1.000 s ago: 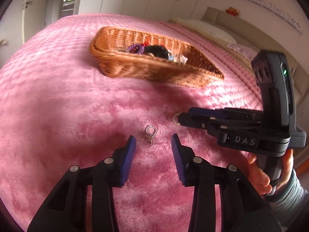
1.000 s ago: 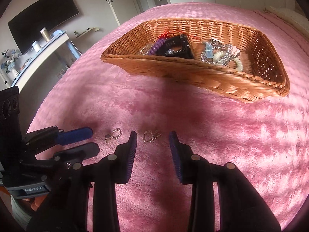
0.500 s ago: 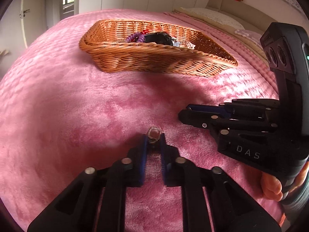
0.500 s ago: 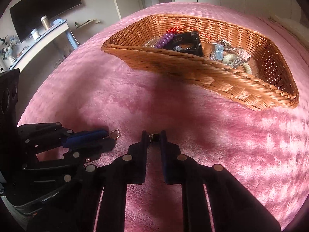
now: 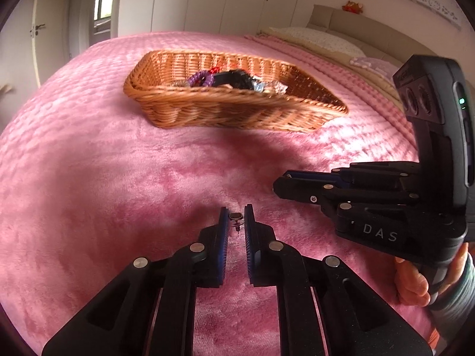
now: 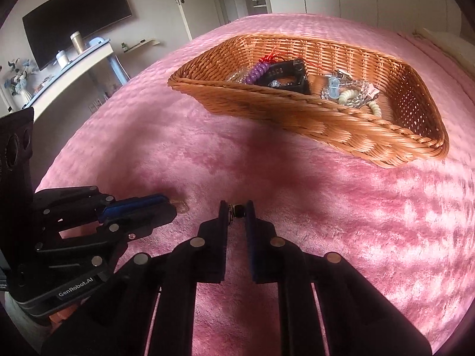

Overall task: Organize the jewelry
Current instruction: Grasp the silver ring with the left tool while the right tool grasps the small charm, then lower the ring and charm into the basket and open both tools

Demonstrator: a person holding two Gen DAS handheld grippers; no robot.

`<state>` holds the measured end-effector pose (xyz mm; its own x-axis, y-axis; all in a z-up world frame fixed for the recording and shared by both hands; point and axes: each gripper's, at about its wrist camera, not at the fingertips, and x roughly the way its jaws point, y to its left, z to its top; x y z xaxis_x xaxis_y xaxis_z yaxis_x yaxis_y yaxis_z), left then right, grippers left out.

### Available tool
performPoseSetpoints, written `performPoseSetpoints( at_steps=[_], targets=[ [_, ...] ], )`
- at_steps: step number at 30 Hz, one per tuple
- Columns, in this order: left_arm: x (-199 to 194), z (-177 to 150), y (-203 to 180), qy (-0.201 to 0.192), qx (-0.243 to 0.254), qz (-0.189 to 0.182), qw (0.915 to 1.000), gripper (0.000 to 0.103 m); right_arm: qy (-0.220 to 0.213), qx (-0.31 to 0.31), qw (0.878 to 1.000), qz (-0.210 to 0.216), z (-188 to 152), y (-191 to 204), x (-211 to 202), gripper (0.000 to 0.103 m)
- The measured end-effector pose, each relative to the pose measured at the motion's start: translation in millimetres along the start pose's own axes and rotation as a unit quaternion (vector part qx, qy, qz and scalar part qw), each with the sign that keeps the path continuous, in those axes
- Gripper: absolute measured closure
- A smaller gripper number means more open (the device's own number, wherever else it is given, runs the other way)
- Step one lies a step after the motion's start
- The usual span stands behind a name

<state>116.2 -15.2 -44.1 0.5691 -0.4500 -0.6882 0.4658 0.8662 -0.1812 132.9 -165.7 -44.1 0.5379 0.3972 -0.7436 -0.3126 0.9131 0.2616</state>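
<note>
Two small silver earrings are held just over the pink bedspread (image 5: 118,192). My left gripper (image 5: 236,212) is shut on one earring (image 5: 236,216), pinched between its tips with the pin hanging down. My right gripper (image 6: 236,207) is shut on the other earring (image 6: 238,209). The two grippers sit side by side: the right gripper (image 5: 280,184) shows at the right of the left wrist view, and the left gripper (image 6: 167,206) at the left of the right wrist view. Farther back on the bed stands a wicker basket (image 5: 184,115) (image 6: 341,124).
In the basket lie a purple coil bracelet (image 6: 256,72), a black box (image 6: 285,77), clear beads and a cream coil (image 6: 347,96). A hand (image 5: 412,281) grips the right tool. Pillows lie at the bed's head, and a white desk (image 6: 68,74) stands beside the bed.
Both grippers went from open around the earrings on the bedspread to shut on them. Both views have tilted up slightly, showing more of the room.
</note>
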Motion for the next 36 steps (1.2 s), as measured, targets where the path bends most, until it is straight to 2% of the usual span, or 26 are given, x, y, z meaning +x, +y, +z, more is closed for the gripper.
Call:
performPoseSetpoints(
  at_steps=[7, 13, 18, 22, 25, 28, 32, 36],
  targets=[
    [-24.0, -3.6, -2.0, -0.044, -0.012, -0.049, 0.9978, 0.094, -0.018, 0.022, 1.000, 0.013, -11.6, -7.4, -23.3, 0.094],
    [-42.1, 4.8, -5.4, -0.066, -0.022, -0.078, 0.9945, 0.094, -0.031, 0.034, 0.999, 0.022, -17.6, -10.4, -57.2, 0.093],
    [-71.9, 36.5, -30.7, -0.098, 0.026, -0.056, 0.9932, 0.094, -0.075, 0.015, 0.997, -0.009, 14.1, -13.8, -100.8, 0.093],
    [-78.4, 83.7, -39.0, -0.124, 0.056, -0.035, 0.9901, 0.094, -0.107, 0.012, 0.993, -0.038, 57.2, -27.5, -117.8, 0.093],
    [-61.8, 121.0, -27.9, -0.129, 0.044, -0.031, 0.9902, 0.094, -0.113, 0.022, 0.992, -0.050, 92.1, -44.5, -111.0, 0.093],
    [-31.4, 151.1, -7.6, -0.126, 0.019, -0.026, 0.9915, 0.094, -0.097, 0.048, 0.993, -0.044, 123.2, -66.7, -87.3, 0.093],
    [22.5, 173.6, 21.1, -0.100, -0.013, -0.009, 0.9948, 0.094, -0.061, 0.076, 0.994, -0.037, 150.7, -90.2, -40.5, 0.093],
    [53.9, 182.9, 47.0, -0.084, -0.050, -0.006, 0.9952, 0.094, -0.022, 0.092, 0.995, -0.039, 162.7, -100.0, 4.4, 0.093]
  ],
)
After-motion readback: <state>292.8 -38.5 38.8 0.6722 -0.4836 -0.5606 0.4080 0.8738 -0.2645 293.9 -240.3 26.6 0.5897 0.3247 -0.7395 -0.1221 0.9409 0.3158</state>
